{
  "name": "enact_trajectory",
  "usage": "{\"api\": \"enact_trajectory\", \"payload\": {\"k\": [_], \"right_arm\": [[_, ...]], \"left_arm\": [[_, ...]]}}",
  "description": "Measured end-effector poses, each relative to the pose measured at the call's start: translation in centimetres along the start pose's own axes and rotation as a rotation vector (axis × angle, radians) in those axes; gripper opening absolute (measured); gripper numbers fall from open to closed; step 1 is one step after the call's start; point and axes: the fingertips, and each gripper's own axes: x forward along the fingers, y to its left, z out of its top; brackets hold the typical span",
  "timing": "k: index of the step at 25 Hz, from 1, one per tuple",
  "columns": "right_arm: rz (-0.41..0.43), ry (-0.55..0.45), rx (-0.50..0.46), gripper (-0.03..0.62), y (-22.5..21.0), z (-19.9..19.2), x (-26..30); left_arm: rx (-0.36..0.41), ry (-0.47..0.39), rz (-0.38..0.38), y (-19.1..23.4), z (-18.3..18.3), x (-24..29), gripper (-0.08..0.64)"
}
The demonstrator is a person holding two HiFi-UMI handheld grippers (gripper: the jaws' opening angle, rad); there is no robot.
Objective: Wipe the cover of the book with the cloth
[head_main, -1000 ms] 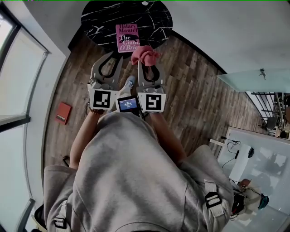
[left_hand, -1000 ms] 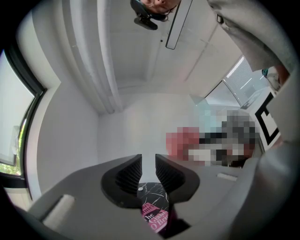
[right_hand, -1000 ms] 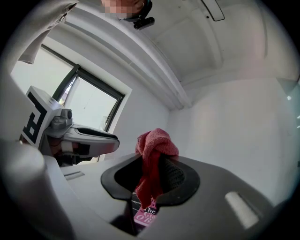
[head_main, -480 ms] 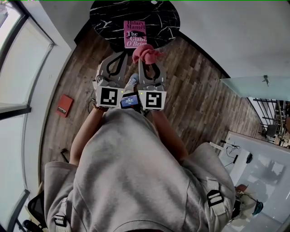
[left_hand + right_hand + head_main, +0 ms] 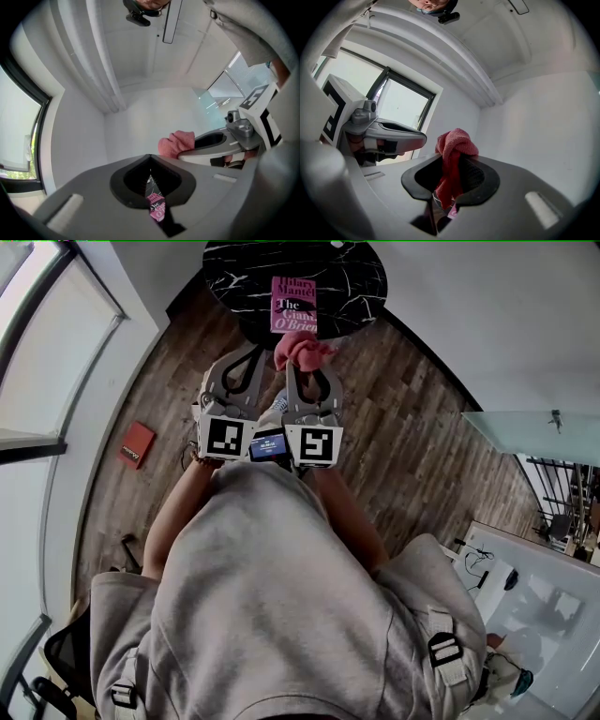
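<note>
Pink cloth (image 5: 304, 347) stayed pinched in the right gripper (image 5: 303, 367), now closer to the book (image 5: 293, 304) by the table's (image 5: 361, 287) near edge. The left gripper (image 5: 254, 352) had closed, empty. Wiping hadn't started.

Book (image 5: 293, 306): 1. Cloth (image 5: 302, 349): 1. Table (image 5: 361, 277): 1. Red floor item (image 5: 137, 444): 1. Left gripper (image 5: 255, 351), right gripper (image 5: 306, 366): 2 total.
</note>
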Motion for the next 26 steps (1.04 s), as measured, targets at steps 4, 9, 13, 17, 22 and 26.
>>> {"api": "enact_trajectory", "payload": {"k": [4, 9, 13, 17, 22, 26], "right_arm": [[0.022, 0.055, -0.042, 0.103, 0.6, -0.5, -0.7], [0.023, 0.029, -0.02, 0.103, 1.3, -0.6, -1.2], [0.029, 0.013, -0.004, 0.103, 1.8, -0.4, -1.3], [0.05, 0.036, -0.014, 0.103, 2.5, -0.7, -1.5], [0.069, 0.029, -0.012, 0.103, 3.5, -0.9, -1.1], [0.088, 0.057, -0.026, 0.103, 3.9, -1.2, -1.2]], "left_arm": [[0.01, 0.002, 0.001, -0.3, 0.1, -0.8, -0.003], [0.021, -0.002, 0.005, -0.2, 0.2, -1.7, -0.003], [0.019, 0.008, 0.006, -0.3, -0.2, -2.2, -0.003], [0.025, 0.02, 0.005, -0.2, -0.4, -2.9, -0.003], [0.014, 0.019, 0.016, 0.5, -0.5, -3.6, -0.003], [0.012, 0.021, 0.023, 1.1, -0.7, -3.6, -0.003]]}}
